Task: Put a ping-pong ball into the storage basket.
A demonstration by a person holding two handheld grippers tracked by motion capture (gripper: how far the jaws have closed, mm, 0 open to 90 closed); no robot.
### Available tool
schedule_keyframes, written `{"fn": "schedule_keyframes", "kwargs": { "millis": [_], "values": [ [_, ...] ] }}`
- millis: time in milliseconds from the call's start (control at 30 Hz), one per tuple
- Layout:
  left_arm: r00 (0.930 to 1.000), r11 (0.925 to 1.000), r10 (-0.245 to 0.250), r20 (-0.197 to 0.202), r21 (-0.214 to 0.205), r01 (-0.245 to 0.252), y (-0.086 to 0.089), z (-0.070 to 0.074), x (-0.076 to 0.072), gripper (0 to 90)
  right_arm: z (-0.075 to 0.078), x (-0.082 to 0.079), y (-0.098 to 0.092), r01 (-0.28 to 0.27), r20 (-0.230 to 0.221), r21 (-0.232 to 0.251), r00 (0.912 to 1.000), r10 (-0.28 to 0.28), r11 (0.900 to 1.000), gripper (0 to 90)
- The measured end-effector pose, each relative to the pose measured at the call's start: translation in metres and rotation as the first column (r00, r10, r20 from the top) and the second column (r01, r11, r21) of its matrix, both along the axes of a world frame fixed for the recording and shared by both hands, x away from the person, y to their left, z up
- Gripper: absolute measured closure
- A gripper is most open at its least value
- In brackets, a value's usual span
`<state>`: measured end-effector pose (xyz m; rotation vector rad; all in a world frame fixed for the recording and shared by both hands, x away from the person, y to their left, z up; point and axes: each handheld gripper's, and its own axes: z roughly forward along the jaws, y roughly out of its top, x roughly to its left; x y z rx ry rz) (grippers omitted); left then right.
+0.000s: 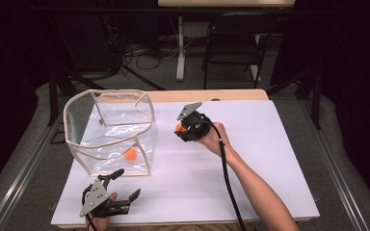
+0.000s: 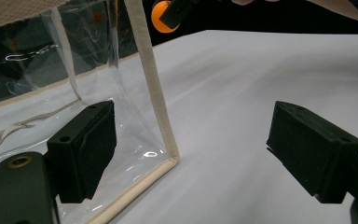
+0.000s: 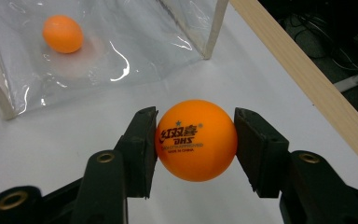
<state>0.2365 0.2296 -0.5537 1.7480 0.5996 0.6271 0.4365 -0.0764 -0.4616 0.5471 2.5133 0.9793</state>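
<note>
An orange ping-pong ball [image 3: 196,140] with printed lettering is pinched between the jaws of my right gripper [image 1: 180,128], held just above the white table to the right of a clear plastic bag [image 1: 110,130]. The same ball [image 2: 161,17] appears far off in the left gripper view. A second orange ball [image 1: 131,154] lies inside the bag [image 3: 98,42] on its bottom. My left gripper [image 1: 123,184] rests near the table's front left edge, jaws wide apart and empty, close to the bag's front corner [image 2: 168,158].
The white table board [image 1: 270,159] has a wooden strip [image 3: 303,74] along its far edge. The bag stands upright with a cream-trimmed rim. A dark chair [image 1: 233,43] and cables lie on the floor beyond the table.
</note>
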Motion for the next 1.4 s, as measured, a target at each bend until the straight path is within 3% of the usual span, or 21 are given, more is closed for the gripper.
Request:
{"fn": "schedule_keyframes", "kwargs": {
  "millis": [1400],
  "values": [
    [1.0000,1.0000,-0.003,0.003,0.003,0.003,-0.001,0.000,0.000,15.7,0.022,-0.013,-0.004,-0.019,0.041,0.081,0.9990,0.016,0.9965,50.9]
  ]
}}
